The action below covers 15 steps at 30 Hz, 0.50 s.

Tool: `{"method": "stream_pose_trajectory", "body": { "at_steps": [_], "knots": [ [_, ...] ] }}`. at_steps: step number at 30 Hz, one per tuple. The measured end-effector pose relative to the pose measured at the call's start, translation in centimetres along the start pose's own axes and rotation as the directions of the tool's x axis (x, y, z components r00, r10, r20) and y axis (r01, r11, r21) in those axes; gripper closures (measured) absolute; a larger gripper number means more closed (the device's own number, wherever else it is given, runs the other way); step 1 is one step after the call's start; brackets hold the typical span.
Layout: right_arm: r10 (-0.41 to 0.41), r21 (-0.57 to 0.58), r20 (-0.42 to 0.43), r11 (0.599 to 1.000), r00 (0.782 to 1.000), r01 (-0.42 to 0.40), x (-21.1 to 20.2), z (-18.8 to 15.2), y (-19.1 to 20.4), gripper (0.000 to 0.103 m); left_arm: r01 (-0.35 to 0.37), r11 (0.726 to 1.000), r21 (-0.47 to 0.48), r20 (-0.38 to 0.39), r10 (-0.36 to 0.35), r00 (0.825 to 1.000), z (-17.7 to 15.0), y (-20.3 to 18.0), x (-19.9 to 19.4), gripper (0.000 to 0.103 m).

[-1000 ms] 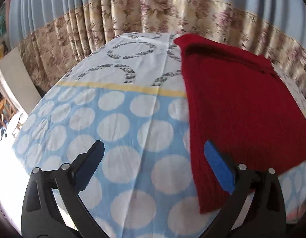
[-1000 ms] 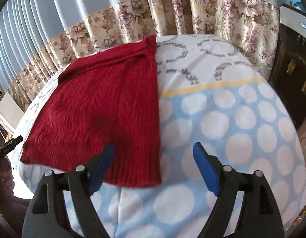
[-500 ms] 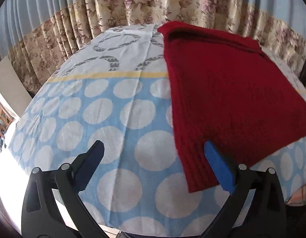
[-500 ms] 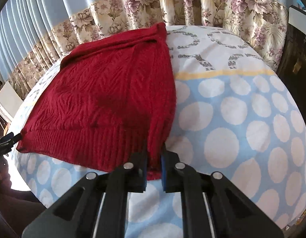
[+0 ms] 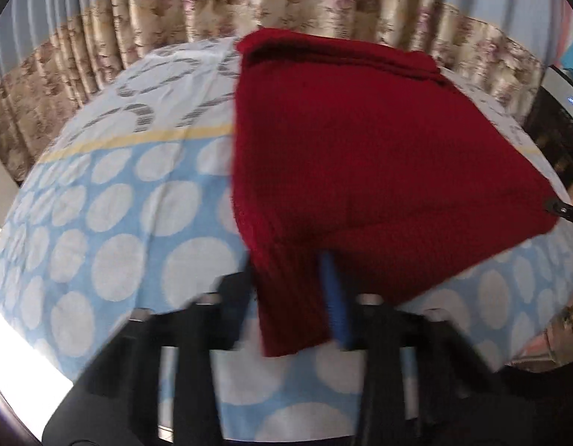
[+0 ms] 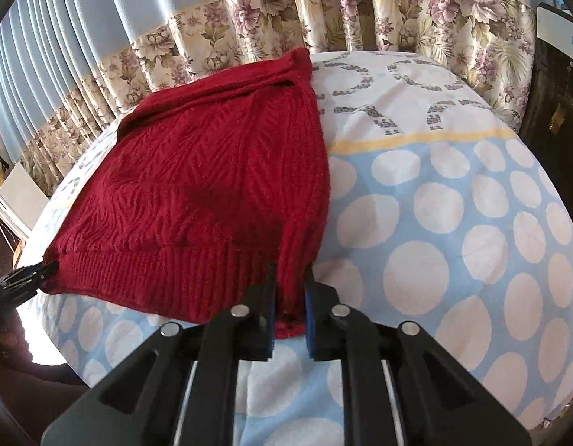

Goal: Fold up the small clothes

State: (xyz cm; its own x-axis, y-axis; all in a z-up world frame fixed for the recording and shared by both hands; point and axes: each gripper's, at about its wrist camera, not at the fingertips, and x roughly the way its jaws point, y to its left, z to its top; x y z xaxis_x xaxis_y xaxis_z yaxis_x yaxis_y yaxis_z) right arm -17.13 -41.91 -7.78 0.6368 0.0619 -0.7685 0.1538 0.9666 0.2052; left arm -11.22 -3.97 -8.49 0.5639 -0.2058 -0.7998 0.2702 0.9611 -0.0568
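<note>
Red cable-knit sweater (image 6: 197, 193) lies flat on polka-dot sheet (image 6: 453, 223). Right gripper (image 6: 290, 319) clamps its ribbed hem corner; left gripper (image 5: 294, 297), jaws just closing, pinches the opposite corner.

Left gripper (image 5: 292, 299) closing on red sweater (image 5: 361, 156) corner.

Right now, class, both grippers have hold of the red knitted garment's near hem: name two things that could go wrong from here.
1. The left gripper has only just been closing on the red garment; its picture is blurred, so the bite may be shallow and slip.
2. The right gripper pinches only the bunched corner of the ribbed hem, so lifting could stretch the knit or drag the spotted cloth.
</note>
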Motion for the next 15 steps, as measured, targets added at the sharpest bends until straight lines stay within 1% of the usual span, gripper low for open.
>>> {"method": "stream_pose_trajectory", "body": {
  "at_steps": [1, 6, 10, 12, 15],
  "knots": [
    [0.003, -0.001, 0.002, 1.0, 1.0, -0.003, 0.0, 0.0, 0.0, 0.09, 0.009, 1.0, -0.007, -0.006, -0.009, 1.0, 0.1, -0.2, 0.0, 0.087],
    [0.011, -0.008, 0.031, 1.0, 0.999, -0.011, -1.1, 0.3, 0.4, 0.09, 0.006, 0.998, -0.06, -0.015, -0.007, 1.0, 0.7, 0.8, -0.6, 0.088],
    [0.006, -0.018, 0.045, 1.0, 0.999, -0.005, -2.4, 1.0, 0.4, 0.093, -0.015, 0.999, -0.04, 0.021, 0.016, 1.0, 1.7, 0.7, -2.1, 0.088],
    [0.017, -0.029, 0.06, 0.999, 0.998, -0.016, -3.3, 1.2, 0.7, 0.094, -0.016, 0.999, -0.042, 0.037, 0.018, 0.999, 2.3, 1.0, -3.0, 0.088],
    [0.042, -0.047, 0.077, 0.998, 0.996, -0.038, -4.5, 1.3, 1.3, 0.095, -0.035, 0.998, -0.046, 0.062, 0.038, 0.997, 3.2, 2.2, -4.6, 0.087]
  ]
}}
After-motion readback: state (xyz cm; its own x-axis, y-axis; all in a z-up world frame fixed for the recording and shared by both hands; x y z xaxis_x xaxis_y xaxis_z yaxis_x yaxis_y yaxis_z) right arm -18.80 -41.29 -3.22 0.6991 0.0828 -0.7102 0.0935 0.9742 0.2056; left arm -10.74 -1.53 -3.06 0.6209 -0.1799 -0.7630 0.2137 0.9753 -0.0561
